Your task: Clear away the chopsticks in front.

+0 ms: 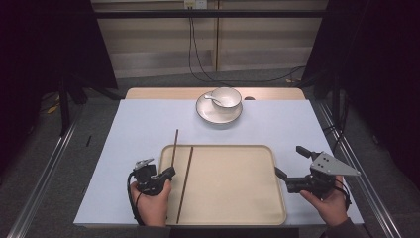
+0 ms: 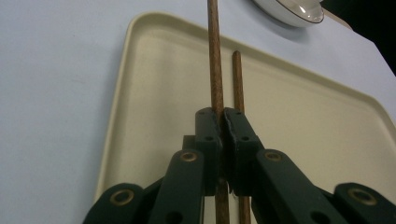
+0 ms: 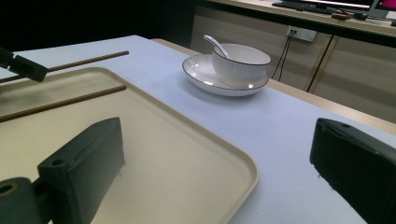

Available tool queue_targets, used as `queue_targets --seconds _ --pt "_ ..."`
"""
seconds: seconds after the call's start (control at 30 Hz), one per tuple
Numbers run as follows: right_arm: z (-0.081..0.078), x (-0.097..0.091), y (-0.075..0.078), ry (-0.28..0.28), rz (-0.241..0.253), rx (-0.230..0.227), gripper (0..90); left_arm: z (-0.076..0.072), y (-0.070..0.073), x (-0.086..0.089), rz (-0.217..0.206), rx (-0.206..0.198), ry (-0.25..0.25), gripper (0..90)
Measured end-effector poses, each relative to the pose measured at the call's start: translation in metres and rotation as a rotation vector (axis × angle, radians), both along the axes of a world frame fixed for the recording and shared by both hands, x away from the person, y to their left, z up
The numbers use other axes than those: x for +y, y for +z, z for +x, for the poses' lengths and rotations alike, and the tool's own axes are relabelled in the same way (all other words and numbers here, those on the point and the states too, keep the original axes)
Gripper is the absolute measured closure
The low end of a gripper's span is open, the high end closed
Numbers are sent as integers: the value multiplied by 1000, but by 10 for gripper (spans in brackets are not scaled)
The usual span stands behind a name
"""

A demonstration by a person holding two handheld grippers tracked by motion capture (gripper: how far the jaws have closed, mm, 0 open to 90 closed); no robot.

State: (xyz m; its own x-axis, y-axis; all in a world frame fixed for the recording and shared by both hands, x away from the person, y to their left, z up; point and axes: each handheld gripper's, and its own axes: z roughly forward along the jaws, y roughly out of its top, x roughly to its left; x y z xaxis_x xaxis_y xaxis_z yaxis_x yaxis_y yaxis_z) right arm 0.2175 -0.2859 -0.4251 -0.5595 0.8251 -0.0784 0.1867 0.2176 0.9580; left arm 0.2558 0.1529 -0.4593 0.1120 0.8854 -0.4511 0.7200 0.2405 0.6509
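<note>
My left gripper (image 1: 171, 172) (image 2: 222, 116) is shut on a brown chopstick (image 1: 175, 146) (image 2: 215, 56) over the left side of the beige tray (image 1: 233, 183) (image 2: 163, 84). The stick's far end reaches past the tray's far rim, over the table. A second chopstick (image 1: 185, 183) (image 2: 238, 79) lies flat in the tray just right of it. At the tray's right edge my right gripper (image 1: 291, 161) (image 3: 219, 140) stands open with nothing between its jaws. The right gripper view shows both chopsticks (image 3: 88, 59) (image 3: 70, 103) and the left gripper's tip (image 3: 28, 67).
A white bowl (image 1: 226, 97) (image 3: 240, 63) with a white spoon (image 1: 213, 98) (image 3: 212, 43) in it sits on a white plate (image 1: 210, 115) (image 3: 205, 74) at the table's far middle. A pale mat (image 1: 138, 129) covers the table. Cables hang behind.
</note>
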Motion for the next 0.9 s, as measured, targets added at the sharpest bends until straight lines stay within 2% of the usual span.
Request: queue_targets --seconds 0.2,0.23,0.3,0.43,0.47,0.5,0.63,0.67,0.83,0.87,0.9 --pt "0 -1 0 3 -7 1 25 -7 -2 2 -7 5 2 851" --pt "0 0 0 0 -1 2 25 -8 -3 3 8 -4 5 851" --pt "0 -1 0 -1 -8 -5 25 -11 -3 1 8 -1 20 851" --pt "-1 -1 0 1 -12 -3 25 -16 -3 -1 28 0 1 850" --pt "-1 -1 0 1 -10 -2 25 -17 -3 -2 22 1 0 850" --pt "-1 0 0 1 -10 -3 25 -17 -2 -2 37 1 -2 850" --pt "0 1 0 -2 -13 -5 26 -19 -4 -5 38 12 3 850" --pt "0 1 0 5 -14 -4 26 -19 -5 -4 59 5 -2 850" --pt "1 2 -1 4 -20 -1 28 -17 -8 -8 43 42 -3 846" --pt "1 2 -1 4 -19 0 28 -16 -8 -8 59 37 -11 846" --pt "1 2 -1 5 -19 -2 28 -15 -9 -9 45 45 -10 846"
